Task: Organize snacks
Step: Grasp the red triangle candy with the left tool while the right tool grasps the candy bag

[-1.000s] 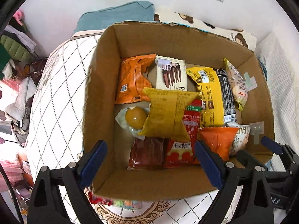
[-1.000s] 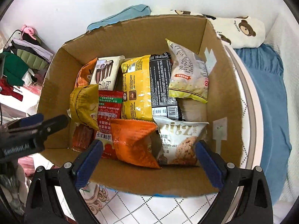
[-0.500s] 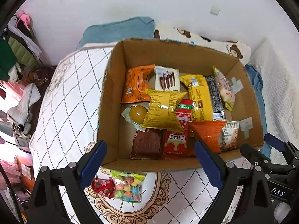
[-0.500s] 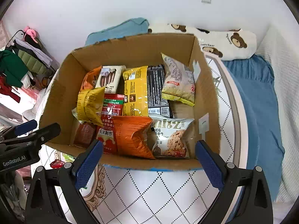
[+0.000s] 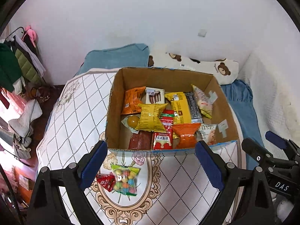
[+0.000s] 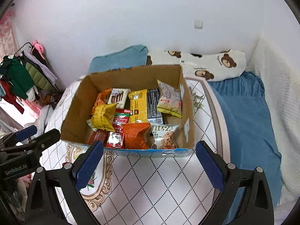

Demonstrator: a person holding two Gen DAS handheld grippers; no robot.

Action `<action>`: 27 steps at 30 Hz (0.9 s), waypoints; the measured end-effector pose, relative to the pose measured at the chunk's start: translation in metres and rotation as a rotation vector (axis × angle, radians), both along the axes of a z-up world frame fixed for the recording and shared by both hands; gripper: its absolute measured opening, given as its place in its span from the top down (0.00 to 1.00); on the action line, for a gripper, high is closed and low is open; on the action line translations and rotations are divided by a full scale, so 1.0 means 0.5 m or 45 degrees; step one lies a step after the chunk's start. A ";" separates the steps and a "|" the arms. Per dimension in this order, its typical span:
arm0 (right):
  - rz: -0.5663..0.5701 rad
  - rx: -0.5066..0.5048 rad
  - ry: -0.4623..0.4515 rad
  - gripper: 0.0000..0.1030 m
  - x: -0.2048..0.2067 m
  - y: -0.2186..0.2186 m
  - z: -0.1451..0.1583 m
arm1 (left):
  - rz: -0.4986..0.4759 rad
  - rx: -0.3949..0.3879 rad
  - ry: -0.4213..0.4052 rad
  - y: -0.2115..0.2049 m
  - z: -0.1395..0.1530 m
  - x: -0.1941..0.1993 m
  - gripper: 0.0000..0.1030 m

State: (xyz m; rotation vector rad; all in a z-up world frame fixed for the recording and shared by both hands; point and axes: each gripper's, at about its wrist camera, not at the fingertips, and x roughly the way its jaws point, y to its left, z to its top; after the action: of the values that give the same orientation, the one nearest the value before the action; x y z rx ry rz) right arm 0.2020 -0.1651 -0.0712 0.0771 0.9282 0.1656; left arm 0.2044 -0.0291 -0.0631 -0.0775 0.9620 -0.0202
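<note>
A: Start nearest. What are the claws doing?

B: The left gripper [image 5: 151, 164] has its blue pads spread wide, with nothing between them and touching nothing. The right gripper [image 6: 149, 166] is the same: spread wide and holding nothing. Both hang above the quilted cover [image 6: 150, 183].

A: Anything on the cover close by?

B: In the left wrist view, a clear bag of coloured candies [image 5: 125, 180] lies flat on the cover between the left pads, nearer the left one, and a small red packet [image 5: 106, 181] touches its left edge (its print is too small to read).

A: And beyond that?

B: The cardboard box [image 5: 112, 112] stands open on the cover, just past the candies. Inside, near the front wall, an orange pouch [image 5: 185, 135] and a red sachet [image 5: 162, 140]; a yellow packet [image 5: 151, 117] lies on top of the others in the middle; a cookie bag [image 6: 165, 136] sits at the front right. Further back lies a chocolate-stick box [image 5: 155, 97].

A: Behind the box?

B: A teal pillow [image 5: 116, 58] and a bear-print pillow [image 5: 206, 67] against the wall.
</note>
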 end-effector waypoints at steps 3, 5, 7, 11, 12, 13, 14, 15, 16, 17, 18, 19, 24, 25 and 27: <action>-0.002 -0.006 -0.044 0.02 -0.030 -0.007 0.028 | -0.010 -0.004 -0.026 -0.008 0.016 -0.024 0.07; -0.005 -0.008 -0.069 0.02 -0.049 -0.012 0.045 | -0.013 -0.004 -0.037 -0.012 0.022 -0.033 0.07; -0.015 -0.007 -0.097 0.02 -0.070 -0.018 0.061 | -0.016 -0.012 -0.045 -0.014 0.029 -0.044 0.07; -0.029 -0.010 -0.140 0.02 -0.100 -0.028 0.085 | -0.010 -0.005 -0.068 -0.020 0.038 -0.061 0.07; -0.031 -0.004 -0.143 0.02 -0.104 -0.031 0.088 | -0.011 -0.002 -0.073 -0.022 0.039 -0.064 0.07; -0.032 0.002 -0.146 0.02 -0.108 -0.033 0.091 | -0.007 0.004 -0.073 -0.023 0.038 -0.067 0.07; -0.034 0.009 -0.149 0.02 -0.111 -0.035 0.093 | -0.006 0.007 -0.072 -0.024 0.037 -0.069 0.07; -0.033 0.019 -0.152 0.02 -0.112 -0.038 0.093 | 0.001 0.011 -0.071 -0.023 0.036 -0.070 0.07; -0.027 0.034 -0.149 0.02 -0.111 -0.040 0.091 | 0.011 0.017 -0.068 -0.021 0.033 -0.070 0.07; -0.019 0.049 -0.144 0.02 -0.111 -0.041 0.090 | 0.023 0.023 -0.063 -0.018 0.029 -0.072 0.07; -0.003 0.078 -0.130 0.02 -0.109 -0.043 0.083 | 0.037 0.029 -0.054 -0.012 0.023 -0.071 0.07; 0.009 0.109 -0.115 0.03 -0.106 -0.044 0.074 | 0.054 0.038 -0.041 -0.005 0.015 -0.070 0.07; 0.109 0.273 0.047 0.39 -0.085 -0.023 -0.022 | 0.167 0.120 0.077 0.069 -0.043 -0.071 0.07; 0.129 0.304 0.076 0.42 -0.084 -0.014 -0.040 | 0.185 0.143 0.104 0.085 -0.054 -0.071 0.07; 0.170 0.336 0.147 0.43 -0.081 0.014 -0.087 | 0.216 0.191 0.163 0.120 -0.079 -0.070 0.07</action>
State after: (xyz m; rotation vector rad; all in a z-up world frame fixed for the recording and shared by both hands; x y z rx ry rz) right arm 0.1614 -0.1581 -0.1147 0.2711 1.0232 0.4105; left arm 0.1692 0.0311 -0.1027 -0.0220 1.0790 0.2152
